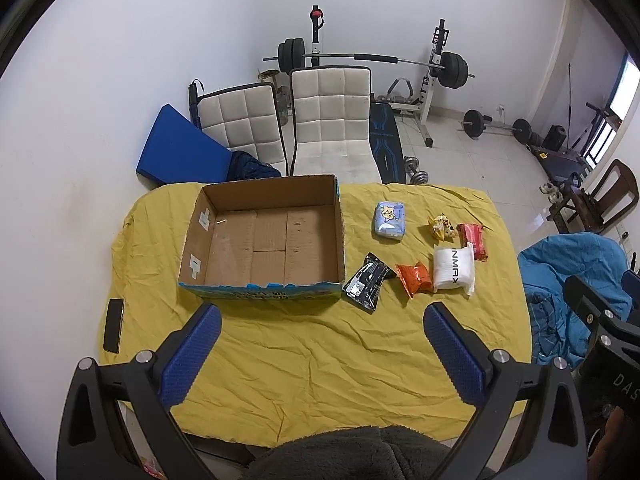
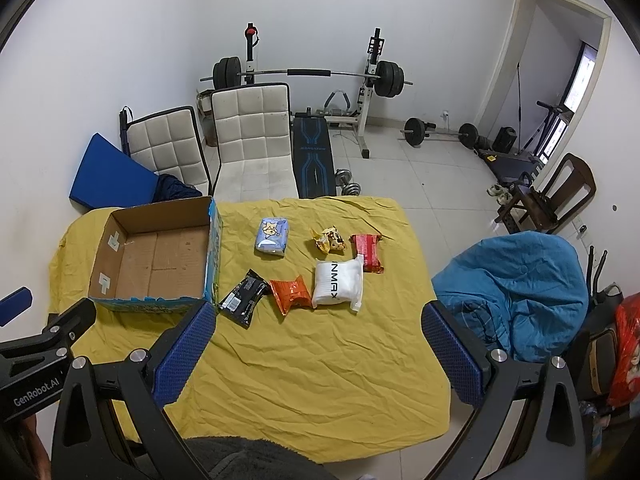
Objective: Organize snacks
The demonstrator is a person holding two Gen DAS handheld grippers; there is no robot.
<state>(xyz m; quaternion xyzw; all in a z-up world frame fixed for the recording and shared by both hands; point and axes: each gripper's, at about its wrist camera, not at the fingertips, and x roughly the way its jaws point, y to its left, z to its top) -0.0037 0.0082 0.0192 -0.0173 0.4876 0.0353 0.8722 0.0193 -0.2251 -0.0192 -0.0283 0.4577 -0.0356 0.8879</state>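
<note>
On cloth (image 1: 312,344): 6 snack pkts (image 1: 454,269), 1 box (image 1: 264,240).

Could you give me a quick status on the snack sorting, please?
Left gripper and right gripper open, empty. Cardboard box empty; six snack packs on the yellow cloth beside it. Nothing in the way.

Behind the table with its yellow cloth (image 1: 320,360) stand two white chairs (image 1: 330,116), a barbell rack (image 2: 308,74) and a blue mat (image 1: 182,146), while what seems a phone (image 1: 113,325) lies on the cloth's left edge.
</note>
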